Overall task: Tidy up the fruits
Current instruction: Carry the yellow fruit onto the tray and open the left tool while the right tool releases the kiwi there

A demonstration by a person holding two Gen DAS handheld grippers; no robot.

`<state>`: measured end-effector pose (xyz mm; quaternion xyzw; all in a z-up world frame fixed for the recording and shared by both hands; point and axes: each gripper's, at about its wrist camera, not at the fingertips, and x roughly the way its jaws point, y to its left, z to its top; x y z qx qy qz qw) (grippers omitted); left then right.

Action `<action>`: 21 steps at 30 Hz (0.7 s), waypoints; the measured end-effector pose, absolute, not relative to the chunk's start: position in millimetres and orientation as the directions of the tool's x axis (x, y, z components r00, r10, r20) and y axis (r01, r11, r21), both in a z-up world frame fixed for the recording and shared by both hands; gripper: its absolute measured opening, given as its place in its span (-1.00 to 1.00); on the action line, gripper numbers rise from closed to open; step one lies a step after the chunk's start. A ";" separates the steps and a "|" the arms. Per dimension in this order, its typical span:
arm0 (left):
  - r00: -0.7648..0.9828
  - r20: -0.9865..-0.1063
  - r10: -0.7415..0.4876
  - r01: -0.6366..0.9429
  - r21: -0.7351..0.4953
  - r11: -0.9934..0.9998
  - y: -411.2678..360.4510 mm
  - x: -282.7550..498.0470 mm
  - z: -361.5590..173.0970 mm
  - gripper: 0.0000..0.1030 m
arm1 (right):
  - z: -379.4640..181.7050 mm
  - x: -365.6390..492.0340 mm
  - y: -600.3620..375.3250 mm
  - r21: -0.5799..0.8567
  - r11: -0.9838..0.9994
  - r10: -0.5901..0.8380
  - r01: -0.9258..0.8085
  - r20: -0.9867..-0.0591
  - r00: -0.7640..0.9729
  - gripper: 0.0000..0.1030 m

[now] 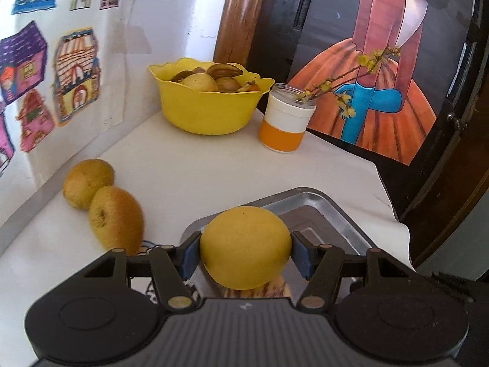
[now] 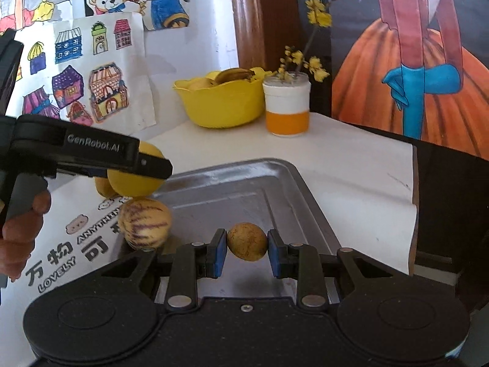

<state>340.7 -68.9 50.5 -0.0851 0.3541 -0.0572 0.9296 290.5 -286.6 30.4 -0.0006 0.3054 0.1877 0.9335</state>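
My left gripper point(image 1: 246, 252) is shut on a round yellow fruit point(image 1: 244, 246), held above the near left corner of the metal tray point(image 1: 308, 205). The right wrist view shows that gripper point(image 2: 143, 165) from the side with the yellow fruit point(image 2: 134, 183). My right gripper point(image 2: 247, 249) is shut on a small brown fruit point(image 2: 247, 241) above the tray point(image 2: 238, 189). A pale purple-striped melon point(image 2: 143, 224) lies at the tray's left edge. Two yellow-brown fruits point(image 1: 88, 182) point(image 1: 116, 218) lie on the table to the left.
A yellow bowl point(image 1: 207, 113) with bananas and other fruit stands at the back by the wall. A white and orange jar point(image 1: 285, 119) with yellow flower twigs stands to its right. The white table point(image 1: 198, 165) ends at the right beside a dark door with a painting.
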 end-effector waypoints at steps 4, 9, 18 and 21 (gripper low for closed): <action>0.743 -0.653 -0.146 0.037 -0.179 0.983 -74.7 347.0 46.9 0.27 | 24.4 290.9 -289.9 0.119 0.929 0.351 -0.350 -0.575 0.739 -0.41; 0.739 -0.660 -0.135 0.024 -0.175 0.984 -76.1 354.9 42.7 0.27 | 18.2 292.9 -291.4 0.127 0.929 0.354 -0.349 -0.585 0.730 -0.41; 0.730 -0.673 -0.118 0.015 -0.156 0.988 -78.7 363.2 37.2 0.28 | 15.5 295.1 -283.5 0.126 0.922 0.367 -0.367 -0.590 0.720 -0.40; 0.729 -0.674 -0.117 0.015 -0.155 0.988 -79.1 363.7 36.0 0.28 | 15.3 294.3 -280.2 0.113 0.917 0.370 -0.381 -0.593 0.715 -0.40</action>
